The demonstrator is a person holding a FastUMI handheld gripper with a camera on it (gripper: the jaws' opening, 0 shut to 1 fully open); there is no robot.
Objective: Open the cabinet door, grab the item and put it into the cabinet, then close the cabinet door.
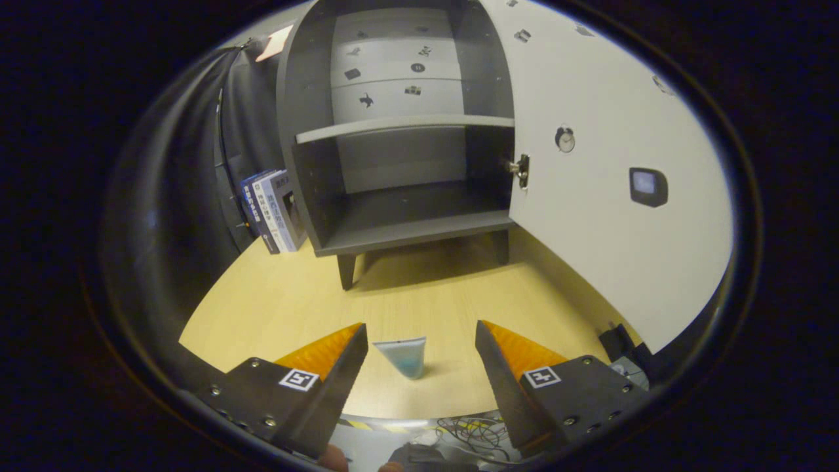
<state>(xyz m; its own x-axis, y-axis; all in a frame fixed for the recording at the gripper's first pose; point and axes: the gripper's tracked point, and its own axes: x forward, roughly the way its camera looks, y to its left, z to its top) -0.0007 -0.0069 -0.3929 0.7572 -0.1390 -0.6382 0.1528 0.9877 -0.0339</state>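
I have the cabinet (400, 151) straight ahead on the pale wooden table (275, 301), standing on short legs, its grey inside bare on both levels; the door (603, 177) is already swung wide to the right on its hinge (521, 170), so I judge the opening step done and the grab to be the step in hand. A few books (274, 210) lean against the cabinet's left side, well apart from my path; I need not mind them.

The lower shelf (413, 219) looks the easier target later, being nearer the table's level and with more headroom than I need; I would keep clear of the door's edge on the right when I carry in.

The gripper (419, 357) hangs over the near part of the table with its fingers (328, 354) spread wide and nothing pressed between them; the item, a small blue tube (405, 357) standing on its cap with the flat crimped end up, sits between the fingertips, a little nearer the left one and touching neither.

To do this well I would shift slightly left to centre it, go forward and down until the pads flank the tube's body rather than the thin crimp; then close slowly, since a soft tube standing on a narrow cap will probably tip if one finger reaches it first.
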